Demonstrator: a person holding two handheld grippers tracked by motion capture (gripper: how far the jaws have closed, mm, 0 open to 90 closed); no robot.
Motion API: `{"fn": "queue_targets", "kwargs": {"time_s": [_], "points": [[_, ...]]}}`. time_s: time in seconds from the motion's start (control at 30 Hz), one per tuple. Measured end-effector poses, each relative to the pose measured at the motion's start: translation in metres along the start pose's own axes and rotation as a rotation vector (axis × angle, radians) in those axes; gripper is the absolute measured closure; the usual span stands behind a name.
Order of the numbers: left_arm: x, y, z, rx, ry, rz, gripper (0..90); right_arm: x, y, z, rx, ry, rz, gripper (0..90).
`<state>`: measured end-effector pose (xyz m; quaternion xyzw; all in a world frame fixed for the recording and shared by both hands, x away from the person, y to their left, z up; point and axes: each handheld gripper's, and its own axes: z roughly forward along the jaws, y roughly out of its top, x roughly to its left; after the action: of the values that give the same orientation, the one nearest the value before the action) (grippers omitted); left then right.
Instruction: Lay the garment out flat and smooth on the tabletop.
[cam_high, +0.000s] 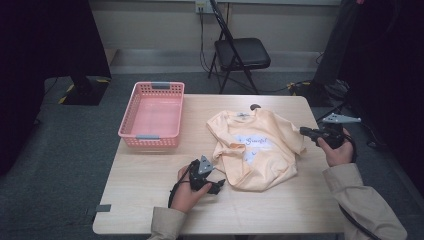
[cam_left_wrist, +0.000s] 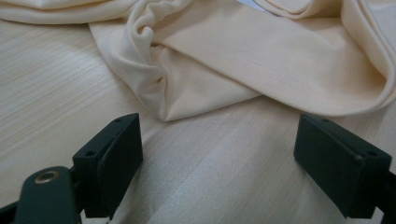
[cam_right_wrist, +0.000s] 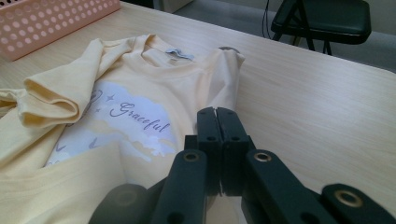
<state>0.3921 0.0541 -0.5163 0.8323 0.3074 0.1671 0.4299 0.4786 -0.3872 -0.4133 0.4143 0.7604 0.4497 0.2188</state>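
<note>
Basically the yellow T-shirt (cam_high: 257, 150) lay crumpled on the table (cam_high: 150, 185), right of centre, collar to the far edge, hem toward the person, print "Graceful" face up. Long axis ran roughly near-to-far. Its bunched near-left corner (cam_left_wrist: 163, 100) pointed at the left gripper (cam_high: 216, 186), which sat just short of it, jaws spread wide w/ bare tabletop between them, nothing held. So cloth lay straight ahead of that gripper, near but apart.

Right gripper (cam_high: 306, 132) sat at the shirt's right edge by the sleeve; jaws pressed together. In the right gripper view they looked empty, prob. no fabric pinched, though the tips sit over cloth so hard to be sure.

Left was the nearer to a graspable fold. Pink basket (cam_high: 152, 115) stood well apart, far-left of the shirt, empty.
</note>
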Motion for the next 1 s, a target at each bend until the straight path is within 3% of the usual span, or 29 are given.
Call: {"fn": "queue_targets", "kwargs": {"time_s": [0.17, 0.43, 0.47, 0.53, 0.57, 0.73, 1.0], "points": [[0.000, 0.000, 0.000, 0.001, 0.000, 0.000, 15.0, -0.010, -0.004, -0.006, 0.000, -0.018, 0.014, 89.5], [0.000, 0.000, 0.000, 0.001, 0.000, -0.001, 14.9, -0.031, -0.004, -0.011, 0.005, -0.112, 0.043, 90.0], [0.000, 0.000, 0.000, 0.001, 0.000, -0.001, 14.9, -0.033, -0.003, -0.011, 0.006, -0.125, 0.041, 87.9], [0.000, 0.000, 0.000, 0.000, 0.000, 0.000, 14.9, -0.036, -0.002, -0.012, -0.010, -0.148, 0.055, 70.8], [0.000, 0.000, 0.000, 0.000, 0.000, 0.000, 15.0, -0.036, -0.002, -0.012, -0.021, -0.139, 0.057, 69.2], [0.000, 0.000, 0.000, -0.001, 0.000, -0.001, 14.9, -0.018, -0.006, -0.007, -0.019, -0.083, 0.028, 43.1], [0.000, 0.000, 0.000, -0.001, 0.000, -0.002, 14.9, 0.015, -0.030, 0.010, 0.030, 0.034, -0.007, 23.7]]}}
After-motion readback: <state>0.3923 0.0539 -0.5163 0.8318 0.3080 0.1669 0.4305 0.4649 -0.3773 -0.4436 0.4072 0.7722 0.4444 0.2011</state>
